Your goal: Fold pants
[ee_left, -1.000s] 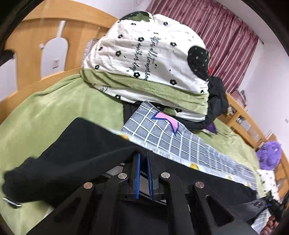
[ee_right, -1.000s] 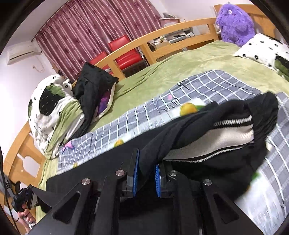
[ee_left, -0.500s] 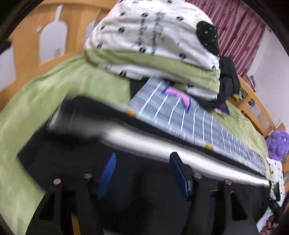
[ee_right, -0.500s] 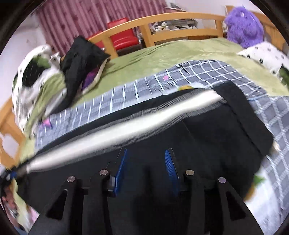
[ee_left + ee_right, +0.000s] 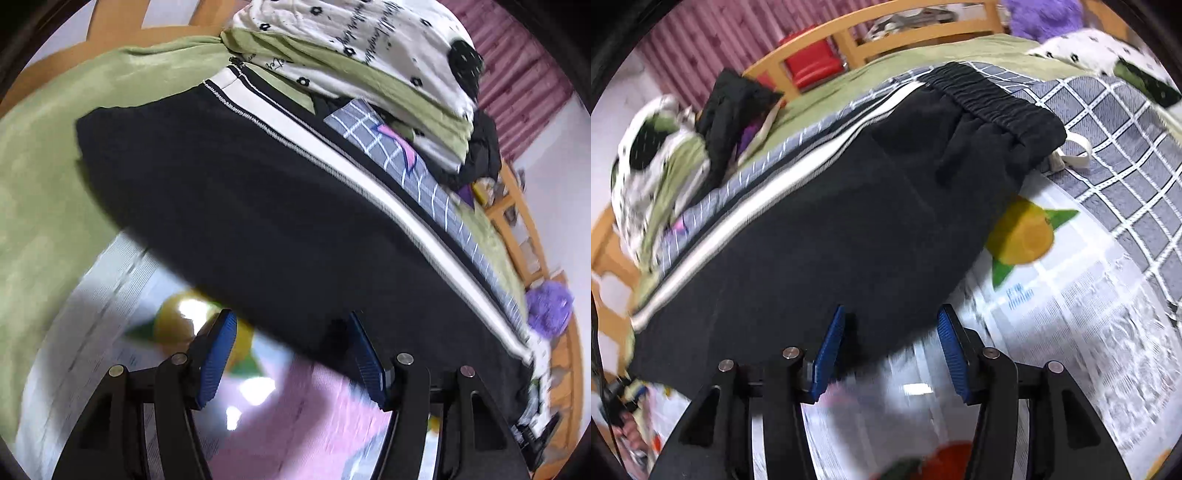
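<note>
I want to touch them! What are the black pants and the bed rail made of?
The black pants look like soft, matte knit cloth, maybe fleece: fuzzy surface, gathered stretchy waistband. The bed rail looks like smooth, light varnished wood, going by its warm orange-tan colour; no grain shows, so that is a guess.

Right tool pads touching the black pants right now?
Cannot tell. In the right wrist view the right tool stands open and opening over the pants edge, no pad pressing.
</note>
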Demonstrator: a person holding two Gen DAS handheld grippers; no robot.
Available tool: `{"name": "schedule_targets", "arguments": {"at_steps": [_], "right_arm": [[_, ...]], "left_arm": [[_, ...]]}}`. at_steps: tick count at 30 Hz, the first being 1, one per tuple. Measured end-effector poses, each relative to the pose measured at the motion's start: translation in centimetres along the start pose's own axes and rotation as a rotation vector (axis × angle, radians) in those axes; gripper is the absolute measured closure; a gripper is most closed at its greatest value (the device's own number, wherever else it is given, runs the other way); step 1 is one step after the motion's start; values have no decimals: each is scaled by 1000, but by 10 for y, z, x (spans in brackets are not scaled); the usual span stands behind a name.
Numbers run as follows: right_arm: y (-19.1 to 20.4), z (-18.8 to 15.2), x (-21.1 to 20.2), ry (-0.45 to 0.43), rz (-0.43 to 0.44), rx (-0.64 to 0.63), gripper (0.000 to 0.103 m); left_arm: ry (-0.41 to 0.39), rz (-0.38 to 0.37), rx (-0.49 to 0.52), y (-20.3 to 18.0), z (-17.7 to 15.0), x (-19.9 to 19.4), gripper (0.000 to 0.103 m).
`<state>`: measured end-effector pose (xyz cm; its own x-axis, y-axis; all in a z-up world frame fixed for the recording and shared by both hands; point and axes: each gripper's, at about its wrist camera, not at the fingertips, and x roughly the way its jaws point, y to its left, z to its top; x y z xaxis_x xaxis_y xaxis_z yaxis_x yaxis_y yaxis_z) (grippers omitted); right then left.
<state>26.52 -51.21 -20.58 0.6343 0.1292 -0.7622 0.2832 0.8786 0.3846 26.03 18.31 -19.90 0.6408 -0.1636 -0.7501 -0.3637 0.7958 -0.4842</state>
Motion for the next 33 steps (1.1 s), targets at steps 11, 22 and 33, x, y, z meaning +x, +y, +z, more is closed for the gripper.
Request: {"name": "schedule_targets", "arguments": {"at_steps": [11,22,33], "right_arm": [[-25,54,32,-39,74,256,88],[-51,24,-112,-73,56,100,90],[-131,-60,-129,36,6,160,79]], "left_arm": [[-40,69,-10,-25,40,19,91],[20,-36,256,-46,-52,-105,92],[157,159,268,-6,-130,-113,68]]}}
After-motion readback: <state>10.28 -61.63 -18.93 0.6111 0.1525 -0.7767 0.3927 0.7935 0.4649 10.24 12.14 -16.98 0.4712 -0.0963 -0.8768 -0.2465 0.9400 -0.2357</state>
